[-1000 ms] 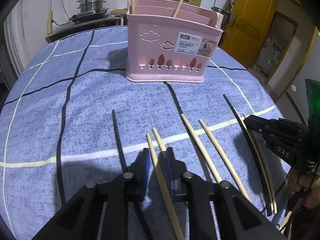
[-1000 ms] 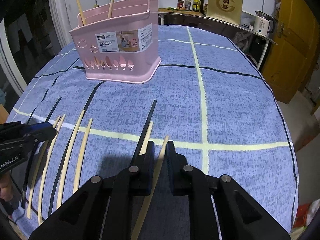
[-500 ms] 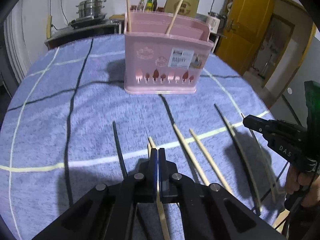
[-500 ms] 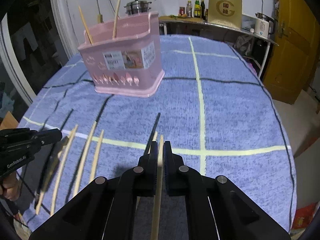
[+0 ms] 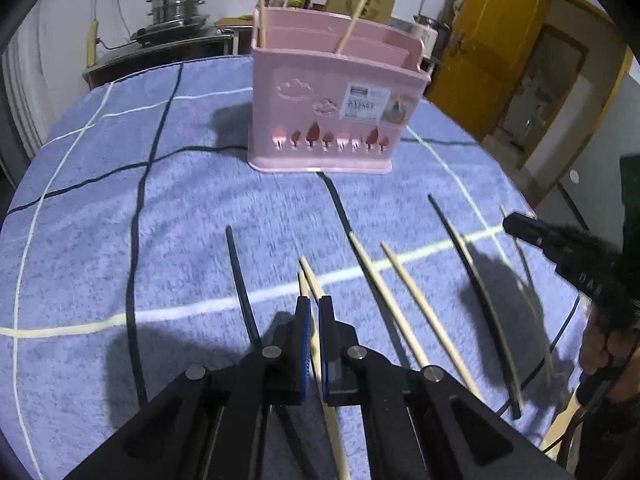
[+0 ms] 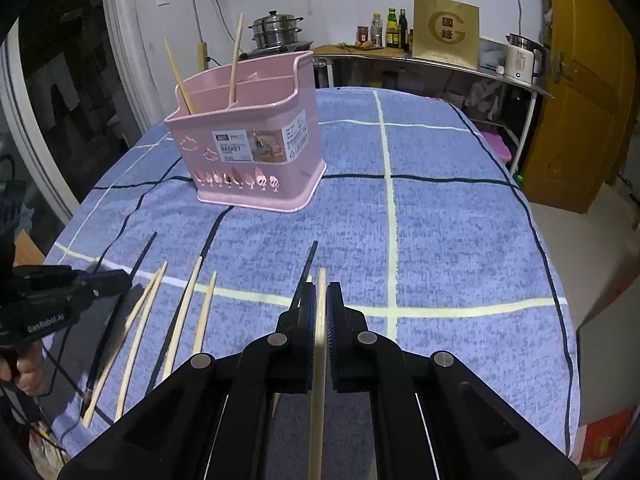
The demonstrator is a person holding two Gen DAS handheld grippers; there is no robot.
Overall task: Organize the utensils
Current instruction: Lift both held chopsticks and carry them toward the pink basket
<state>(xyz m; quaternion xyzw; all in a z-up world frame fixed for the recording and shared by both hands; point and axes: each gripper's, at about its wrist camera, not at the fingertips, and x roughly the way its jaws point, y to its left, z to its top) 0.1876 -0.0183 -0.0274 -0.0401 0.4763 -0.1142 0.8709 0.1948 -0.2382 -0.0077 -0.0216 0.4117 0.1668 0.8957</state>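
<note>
Black, blue-padded jaws of the left gripper (image 5: 315,307) were nearly closed, clamped on a pale wooden chopstick (image 5: 320,350) whose tip projected a little beyond the pads and whose shaft ran back under the tool. A second wooden stick (image 5: 310,274) lay just beside that tip, and a black chopstick (image 5: 242,294) lay on the cloth to the left of the jaws. The right gripper (image 6: 319,305) likewise pinched a pale wooden chopstick (image 6: 318,380), held lengthwise between its pads; a black stick (image 6: 305,276) lay just to the left of its fingers. Further wooden sticks (image 6: 176,320), thin and straight, lay in a row on the cloth between the two tools. The cloth (image 6: 460,240) was blue and nubbly, crossed by dark and pale lines. Ahead of both grippers, well apart from them, stood the pink plastic basket (image 6: 256,152), smooth-walled, with cloud and tree cut-outs and a paper label; two wooden chopsticks (image 6: 234,60) leaned in its compartments.
</note>
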